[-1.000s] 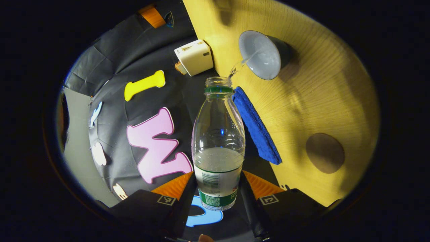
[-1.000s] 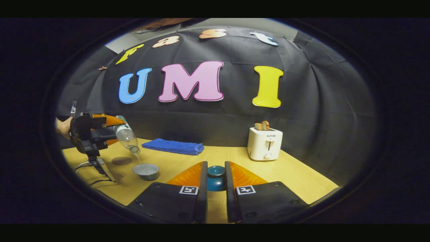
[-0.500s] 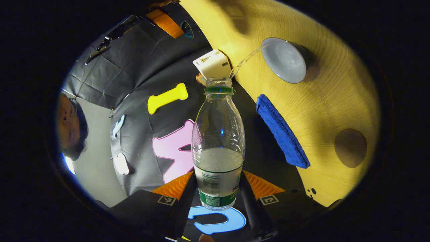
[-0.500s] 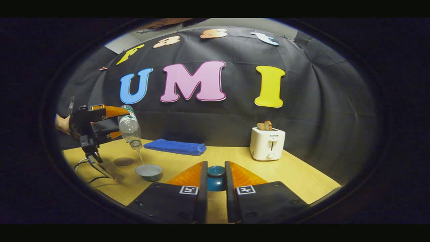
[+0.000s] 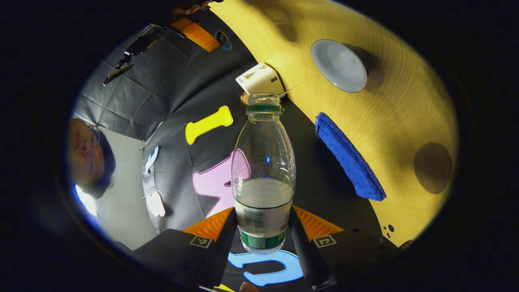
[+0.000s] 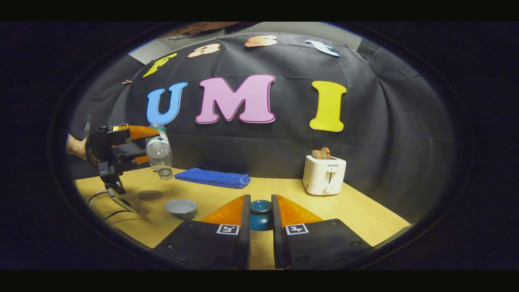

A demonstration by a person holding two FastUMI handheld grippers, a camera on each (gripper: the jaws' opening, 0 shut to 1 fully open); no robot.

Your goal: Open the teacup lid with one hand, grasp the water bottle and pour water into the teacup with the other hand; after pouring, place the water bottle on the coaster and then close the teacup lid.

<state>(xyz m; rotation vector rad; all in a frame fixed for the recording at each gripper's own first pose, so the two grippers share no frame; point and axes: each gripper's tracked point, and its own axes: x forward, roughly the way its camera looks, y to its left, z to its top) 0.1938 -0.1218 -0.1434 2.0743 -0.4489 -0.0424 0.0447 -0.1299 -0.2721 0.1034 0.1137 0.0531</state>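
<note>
The left hand-held gripper [image 5: 262,227] clamps the clear plastic water bottle [image 5: 263,170] by its labelled base, mouth tilted down above the grey round teacup [image 6: 181,208]. The right hand-held gripper [image 6: 259,219] pinches the dark teal lid [image 6: 260,215] above the yellow wooden table [image 6: 365,215].

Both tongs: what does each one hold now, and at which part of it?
Left tongs grip the water bottle at its labelled lower body. Right tongs grip the teacup lid at its knob.
</note>
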